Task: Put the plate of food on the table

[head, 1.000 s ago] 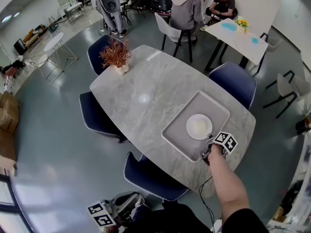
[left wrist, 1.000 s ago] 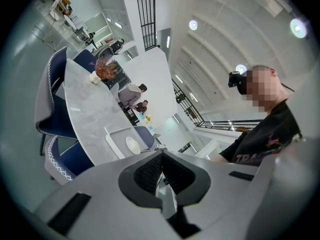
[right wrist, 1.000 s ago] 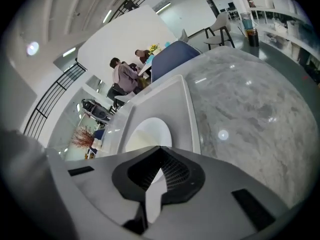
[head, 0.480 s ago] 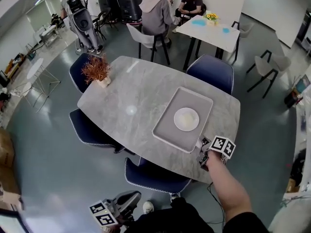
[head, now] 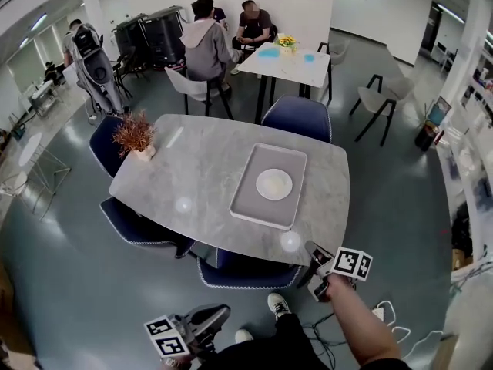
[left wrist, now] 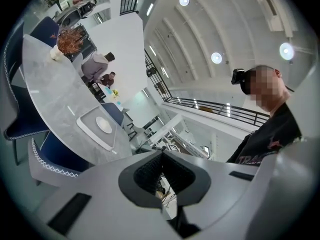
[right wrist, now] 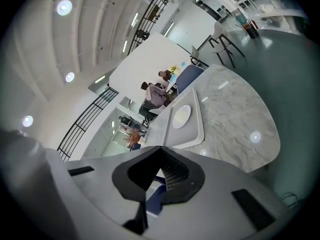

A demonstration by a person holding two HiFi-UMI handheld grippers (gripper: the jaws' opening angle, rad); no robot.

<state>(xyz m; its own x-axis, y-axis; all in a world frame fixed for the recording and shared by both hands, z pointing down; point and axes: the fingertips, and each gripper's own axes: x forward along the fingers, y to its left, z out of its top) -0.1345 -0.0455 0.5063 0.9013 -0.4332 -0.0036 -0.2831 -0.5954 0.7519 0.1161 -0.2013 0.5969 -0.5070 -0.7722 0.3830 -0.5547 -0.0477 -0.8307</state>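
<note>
- The fingers of my left gripper (left wrist: 161,153) are clenched together, tip to tip, with nothing between them.
- The fingers of my right gripper (right wrist: 160,149) are also pressed closed and hold nothing.
- My right gripper hangs over the floor (head: 385,206), just off the bench's near right corner and not touching the bench (head: 200,168).
- My left gripper is low, close to my body, well apart from the bench's near edge.
- The white round plate (head: 274,184) sits in the middle of a grey rectangular tray (head: 246,206). I cannot make out what is on it.
- The tray lies flat on the grey marble bench, towards its right end, with one short side near the near edge.
- A potted plant (head: 135,137) with reddish-brown leaves stands at the bench's far left corner.
- Dark blue chairs (head: 296,118) are tucked in around the bench's edges.
</note>
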